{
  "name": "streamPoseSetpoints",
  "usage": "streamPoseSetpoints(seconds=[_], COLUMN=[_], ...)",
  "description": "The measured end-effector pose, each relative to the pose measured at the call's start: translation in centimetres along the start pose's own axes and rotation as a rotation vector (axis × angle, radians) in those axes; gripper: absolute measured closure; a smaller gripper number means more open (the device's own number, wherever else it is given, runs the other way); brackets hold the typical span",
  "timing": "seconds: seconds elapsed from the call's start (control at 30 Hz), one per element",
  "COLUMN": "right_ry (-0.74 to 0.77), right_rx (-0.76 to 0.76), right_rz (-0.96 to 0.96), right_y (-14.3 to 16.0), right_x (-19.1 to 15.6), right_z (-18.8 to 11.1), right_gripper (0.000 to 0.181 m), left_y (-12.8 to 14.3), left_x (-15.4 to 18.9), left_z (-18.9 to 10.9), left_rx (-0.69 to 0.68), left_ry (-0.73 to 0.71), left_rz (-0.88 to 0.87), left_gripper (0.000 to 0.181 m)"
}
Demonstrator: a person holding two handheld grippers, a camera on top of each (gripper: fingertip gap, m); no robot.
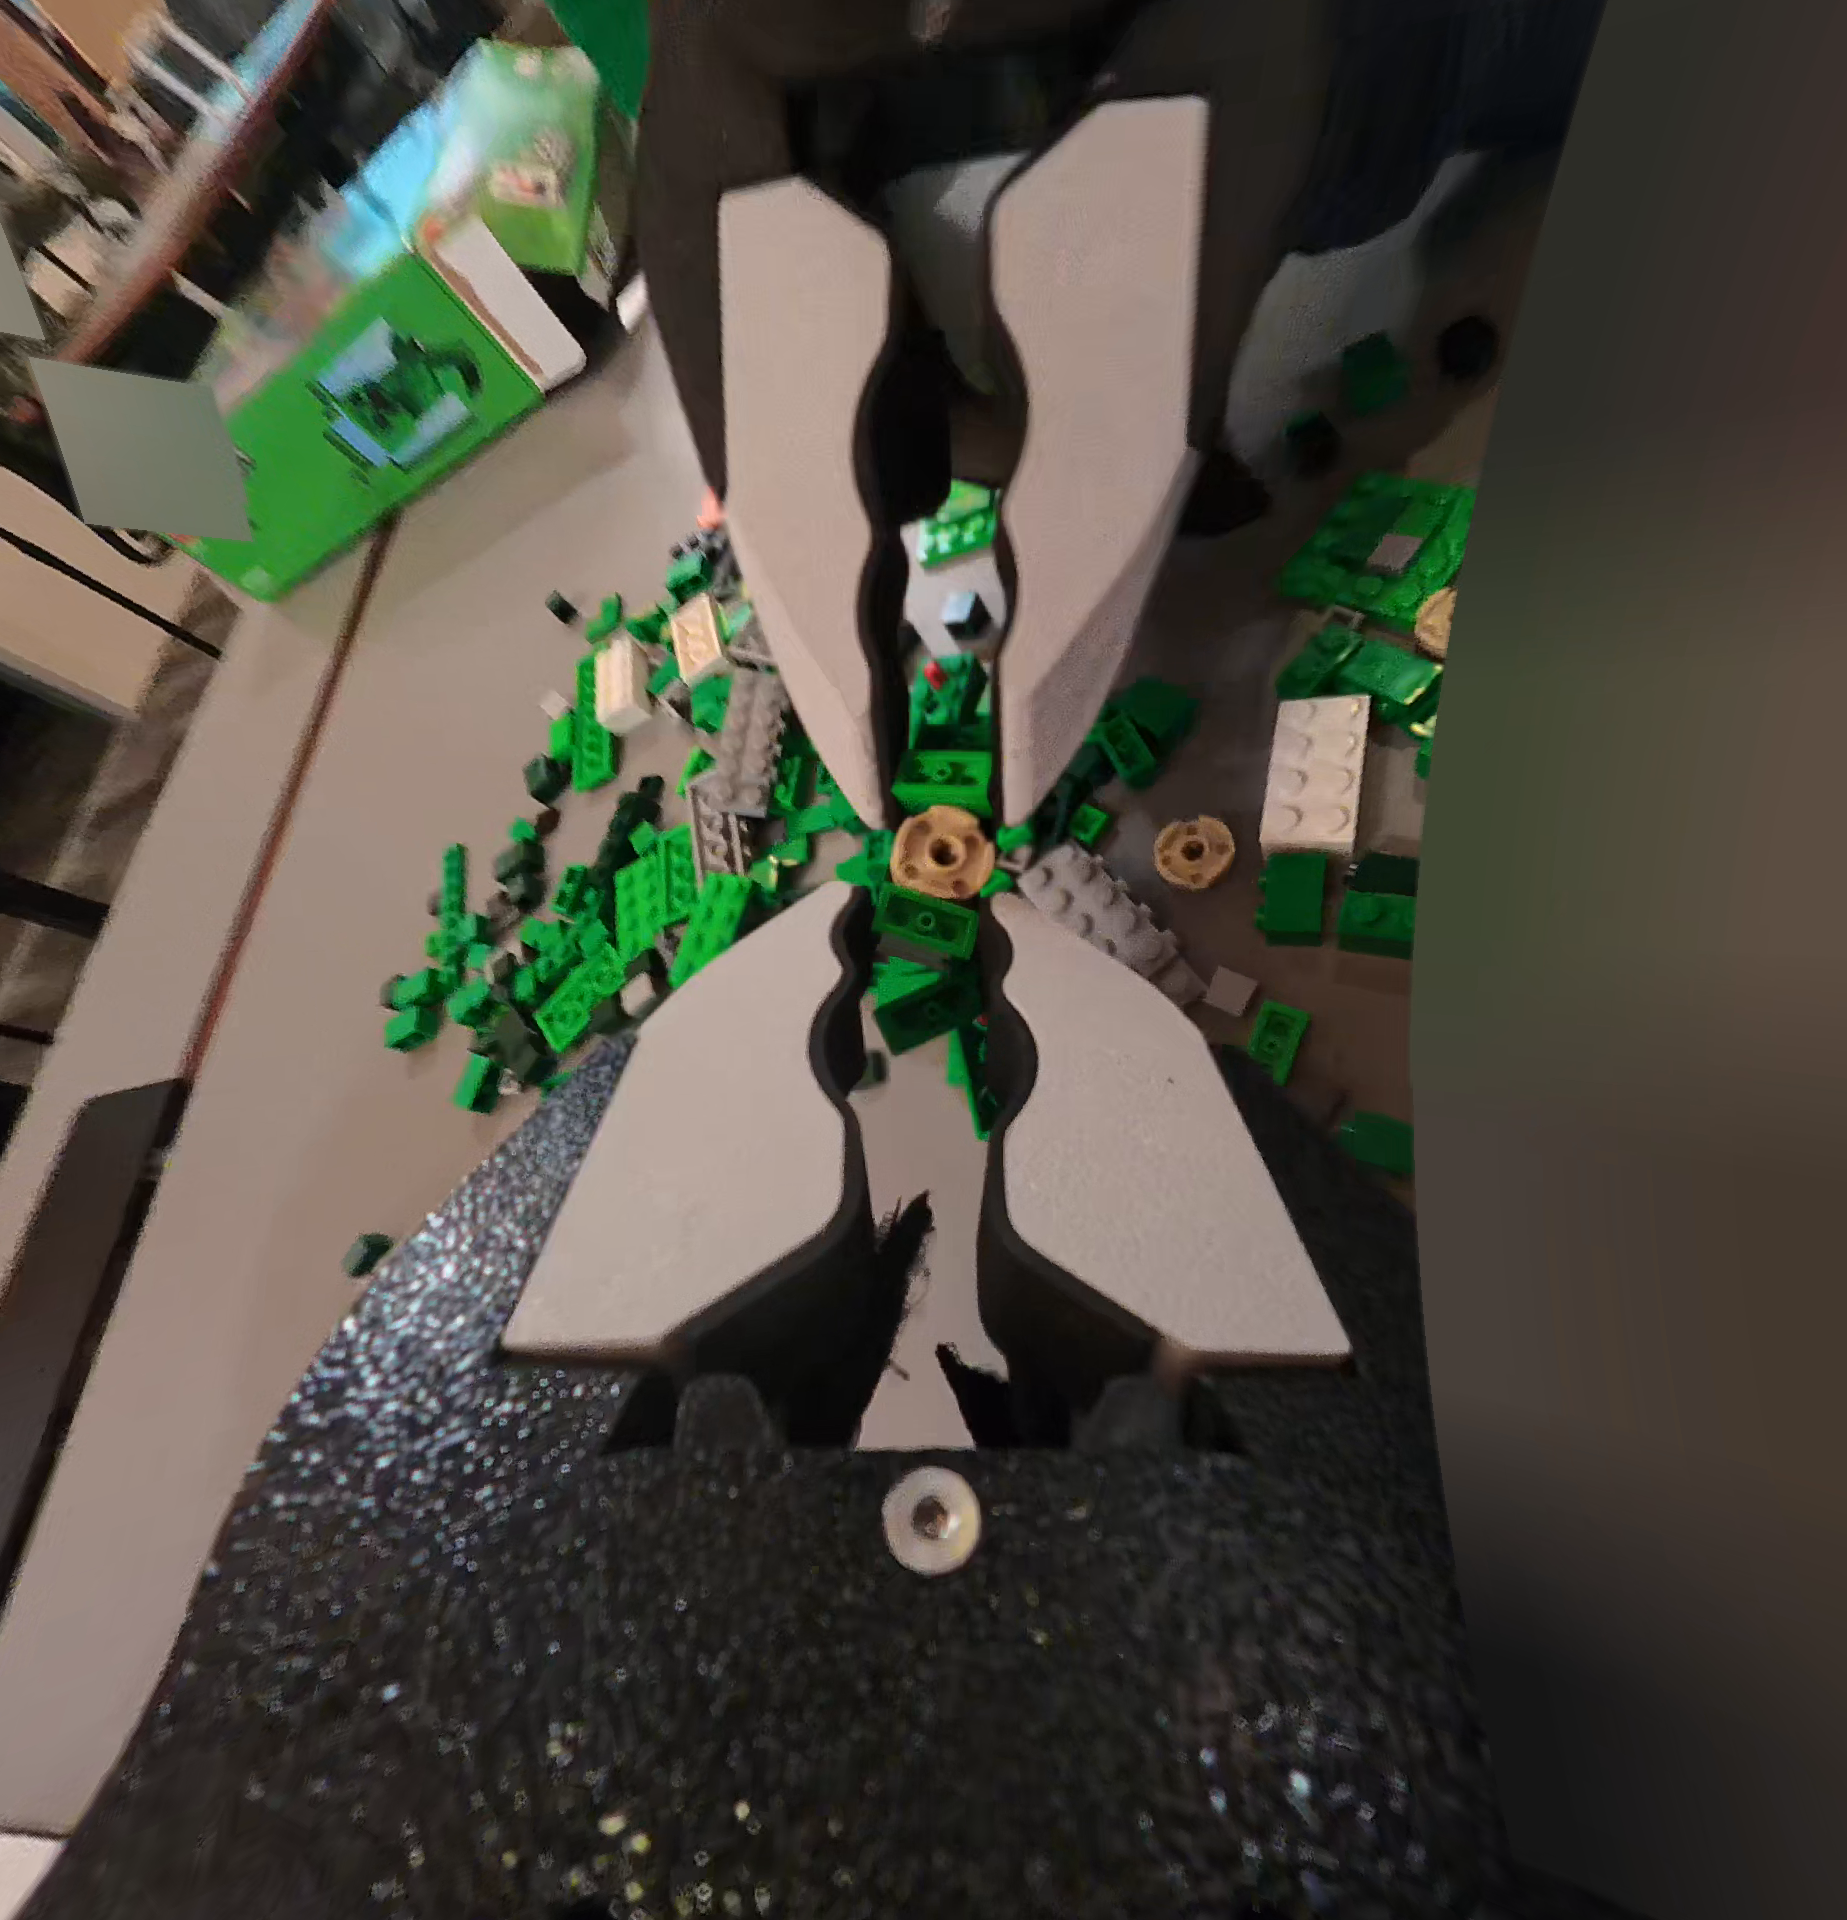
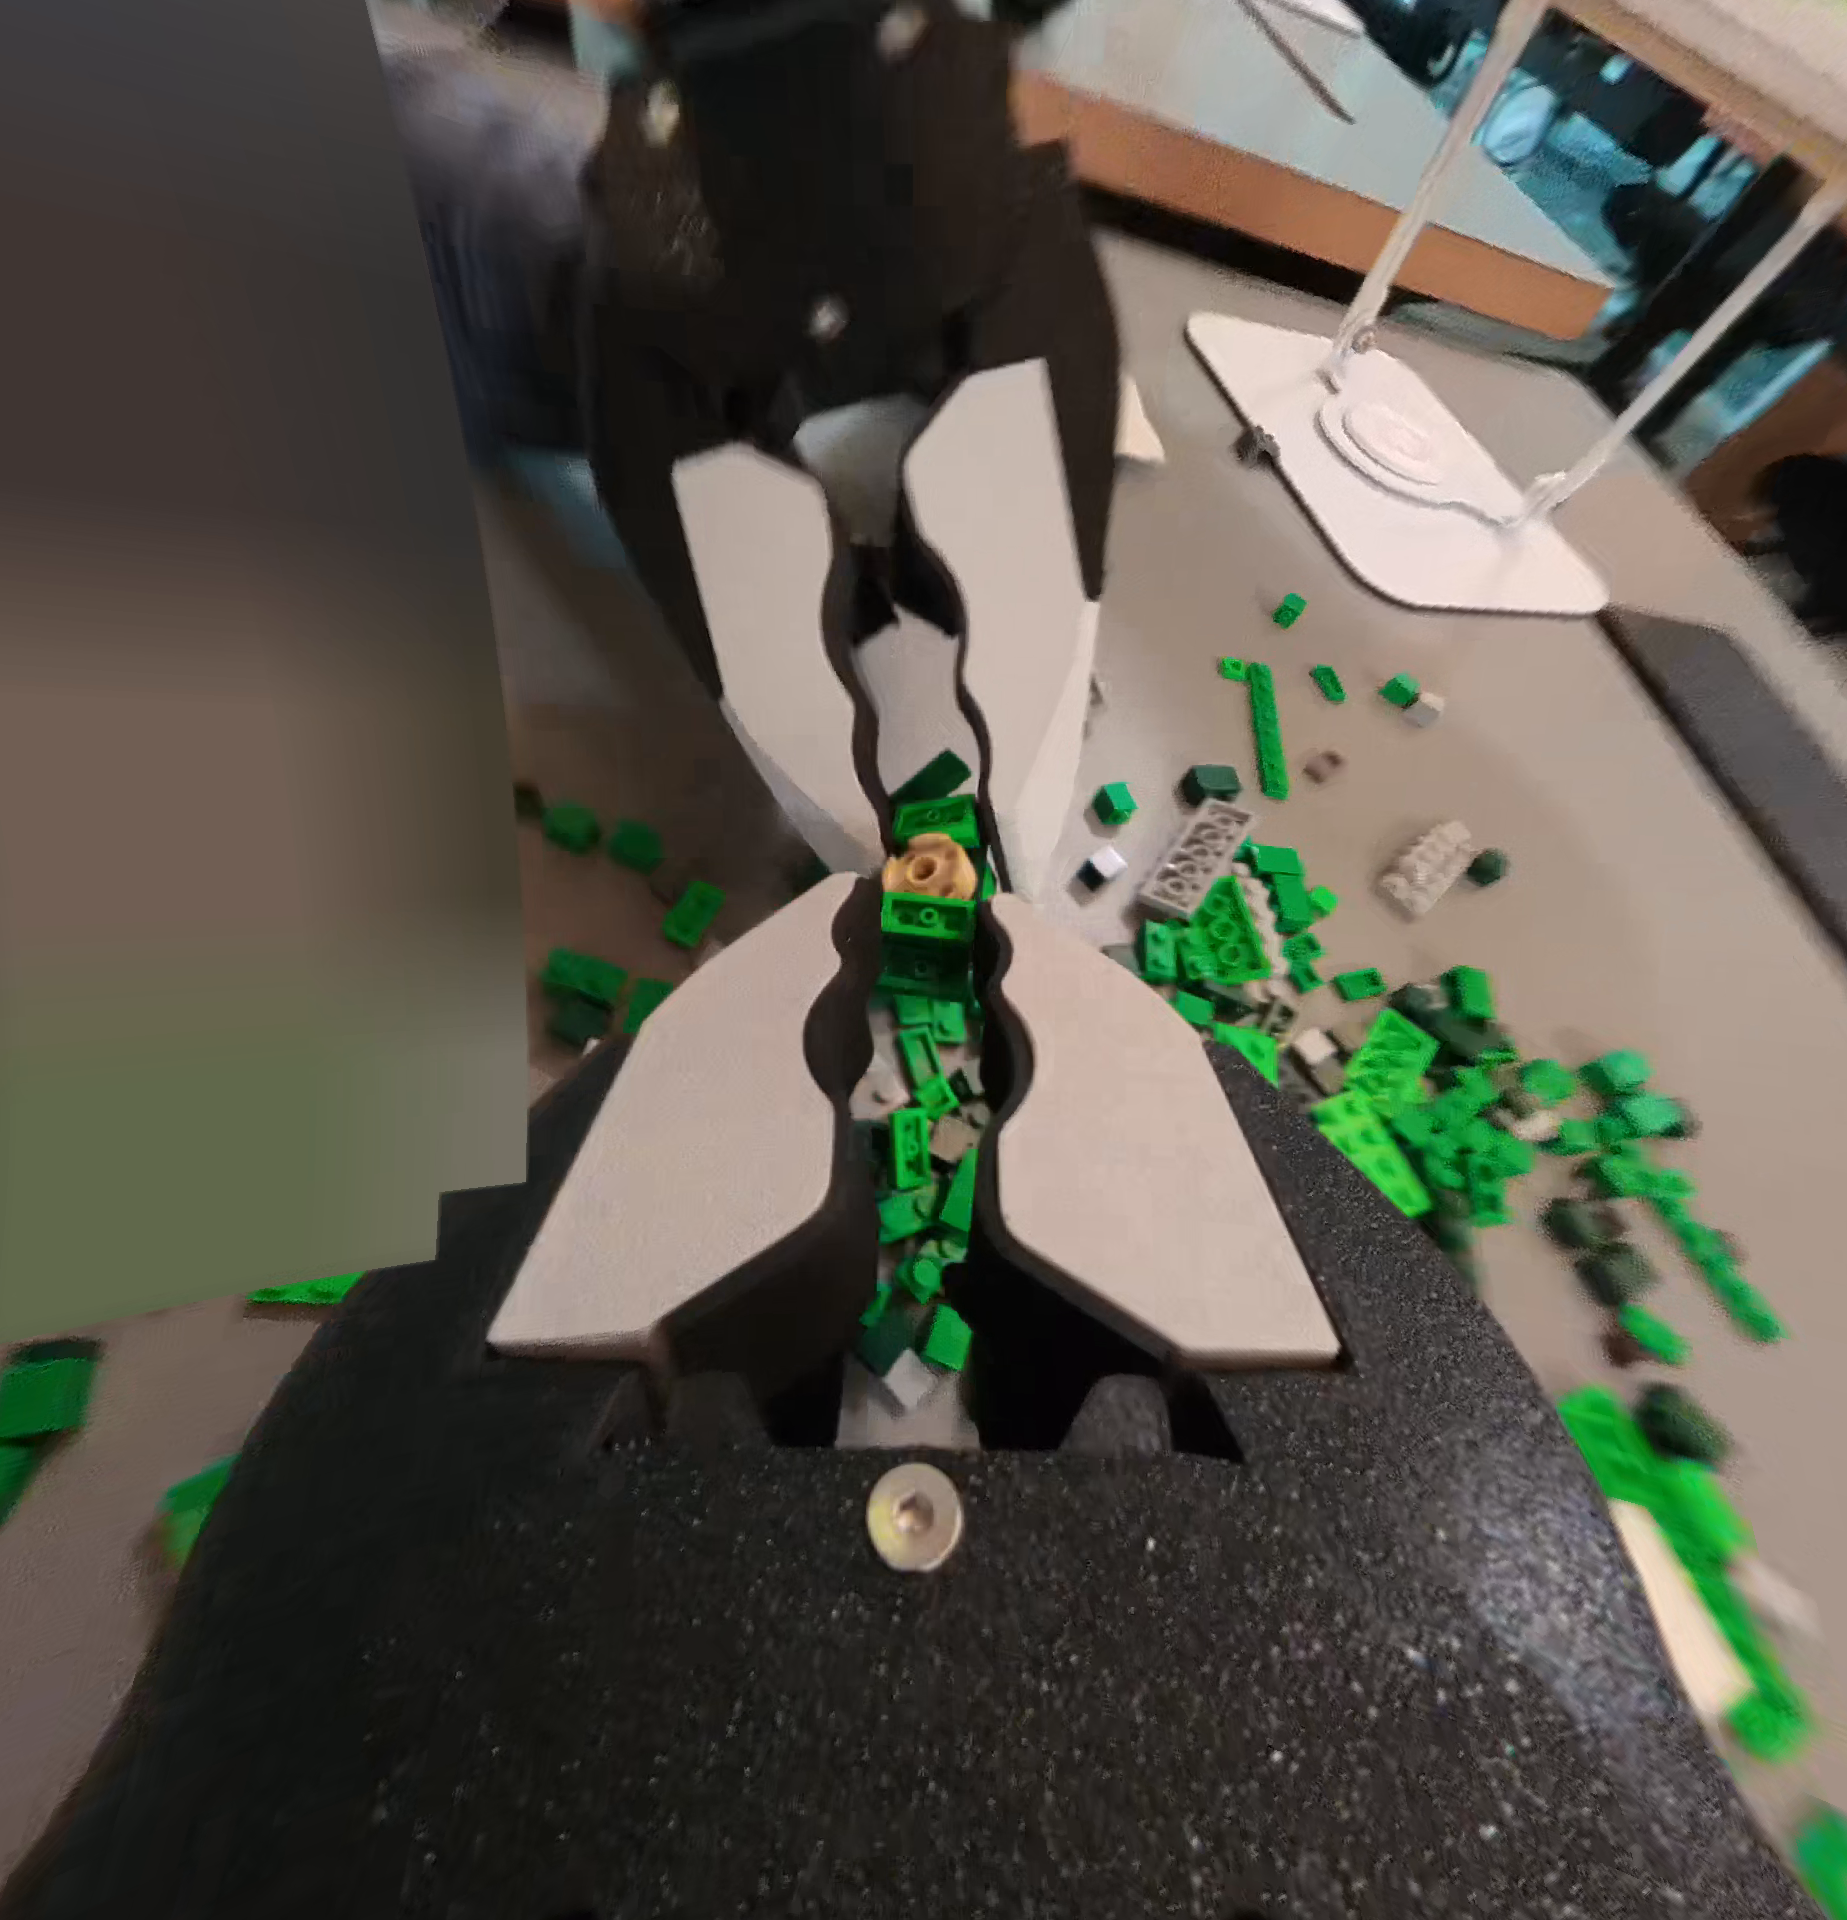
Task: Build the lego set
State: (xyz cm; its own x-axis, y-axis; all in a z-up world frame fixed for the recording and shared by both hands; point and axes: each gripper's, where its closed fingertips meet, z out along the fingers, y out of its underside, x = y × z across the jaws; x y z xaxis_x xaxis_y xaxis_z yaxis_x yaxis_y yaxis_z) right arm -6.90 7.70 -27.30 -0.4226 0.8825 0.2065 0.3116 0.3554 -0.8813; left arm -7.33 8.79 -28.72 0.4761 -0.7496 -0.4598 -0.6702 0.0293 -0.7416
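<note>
My left gripper (image 1: pixel 924 902) comes in from the bottom of the left wrist view, shut on a small green brick (image 1: pixel 924 921). My right gripper (image 1: pixel 940 812) reaches in from the top, tip to tip with it, and grips a second green brick (image 1: pixel 942 774). A tan round piece (image 1: pixel 942 852) sits between the two bricks, studs up. In the right wrist view, the right gripper (image 2: pixel 925 902) holds its green brick (image 2: pixel 927 920), with the tan round piece (image 2: pixel 927 871) just beyond it. The left gripper (image 2: pixel 934 831) and its brick (image 2: pixel 935 821) are opposite. Whether the pieces are joined is unclear.
Loose green bricks (image 1: pixel 586 935) are heaped on the grey table under both grippers. A second tan round piece (image 1: pixel 1194 852), a white brick (image 1: pixel 1314 774), a grey plate (image 1: pixel 1106 914) and a green plate assembly (image 1: pixel 1376 551) lie right. The green set box (image 1: pixel 379 416) stands far left. A white stand (image 2: pixel 1418 468) is at the back. Both grippers' tips are close together, under 4 cm apart.
</note>
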Motion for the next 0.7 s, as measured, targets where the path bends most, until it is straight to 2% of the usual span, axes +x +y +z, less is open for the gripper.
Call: streamPoseSetpoints(seconds=[0.13, 0.27, 0.37, 0.43, 0.47, 0.5, 0.6, 0.7], right_ry=[-0.159, -0.123, 0.023, 0.064, 0.061, 0.059, 0.073, 0.080], right_rx=[0.160, 0.236, 0.099, 0.029, 0.017, 0.013, -0.005, -0.001], right_rz=[0.329, 0.448, 0.269, 0.139, 0.082, 0.030, -0.092, -0.135], right_y=[-0.6, -0.5, 1.1, 1.4, 1.2, 0.9, 0.5, 0.1], right_x=[0.5, 2.5, 3.2, 2.7, 2.2, 1.7, 0.8, 0.4], right_z=[-0.6, -1.5, -1.5, -1.0, -0.7, -0.4, 0.2, 0.3], right_gripper=[0.165, 0.165, 0.162, 0.139, 0.135, 0.135, 0.152, 0.158], left_y=[-0.3, 0.2, 0.4, 0.2, 0.1, 0.0, -0.2, -0.3], left_x=[-0.6, -1.3, -1.2, -1.0, -1.0, -0.8, -0.4, 0.2], left_z=[0.0, -0.2, -0.1, -0.1, -0.1, -0.2, -0.1, 0.1], left_rx=[0.003, 0.004, 0.020, 0.055, 0.072, 0.084, 0.095, 0.078], left_ry=[-0.074, -0.106, -0.037, 0.031, 0.062, 0.091, 0.128, 0.155], left_rz=[0.076, 0.041, -0.126, -0.260, -0.310, -0.346, -0.369, -0.362], left_gripper=[0.162, 0.162, 0.162, 0.162, 0.162, 0.162, 0.162, 0.162])
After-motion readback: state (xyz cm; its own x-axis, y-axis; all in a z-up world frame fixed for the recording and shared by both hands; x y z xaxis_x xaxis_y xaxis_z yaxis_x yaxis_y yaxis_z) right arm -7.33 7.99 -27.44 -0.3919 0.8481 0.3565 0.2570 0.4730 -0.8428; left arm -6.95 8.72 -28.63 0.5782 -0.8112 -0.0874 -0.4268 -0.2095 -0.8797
